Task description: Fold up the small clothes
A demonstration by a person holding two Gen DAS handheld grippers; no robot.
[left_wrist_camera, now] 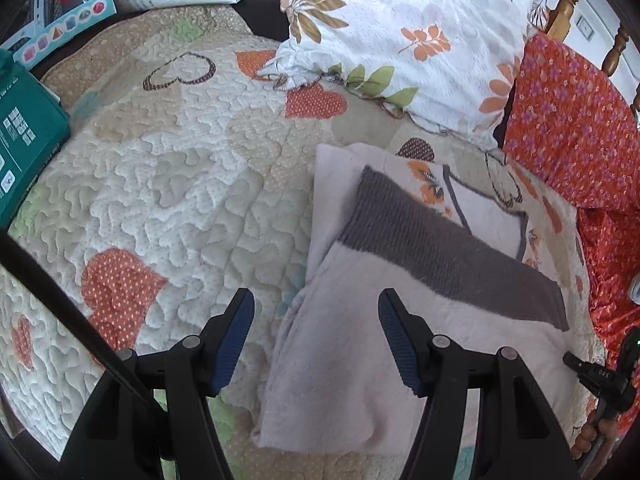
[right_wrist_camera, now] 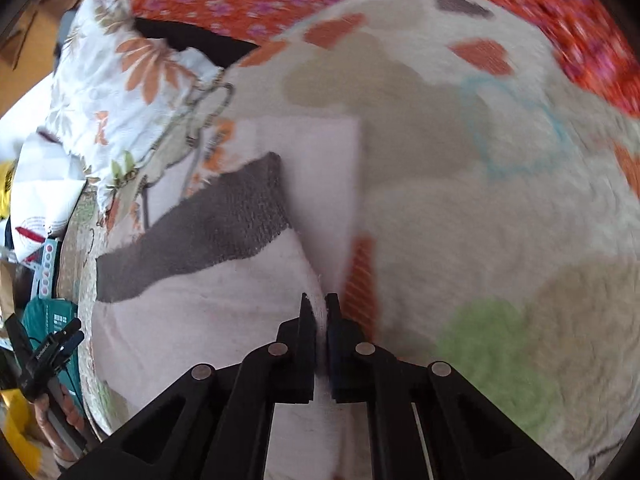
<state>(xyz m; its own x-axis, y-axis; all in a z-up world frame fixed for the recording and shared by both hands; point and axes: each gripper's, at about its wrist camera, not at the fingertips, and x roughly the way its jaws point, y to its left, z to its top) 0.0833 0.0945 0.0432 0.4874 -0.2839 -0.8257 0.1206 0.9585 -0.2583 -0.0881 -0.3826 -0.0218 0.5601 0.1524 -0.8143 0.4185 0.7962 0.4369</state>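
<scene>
While my right gripper [right_wrist_camera: 320, 304] pinches the pale pink fleece garment with a grey knit band [left_wrist_camera: 384, 360] on the quilted bed [left_wrist_camera: 168, 168], my left gripper [left_wrist_camera: 316, 308], jaws wide and empty, should pin its near edge.

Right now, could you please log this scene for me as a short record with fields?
surface: quilted bedspread with heart patches
garment: pale pink garment with a grey ribbed band, partly folded on the bedspread
left gripper: jaws open, empty, hovering over the garment's near left edge
right gripper: jaws shut on a pinched edge of the garment
nearby: floral pillow behind the garment, red flowered cloth beside it, teal box at the bedspread's far side
right wrist view: blurred
</scene>
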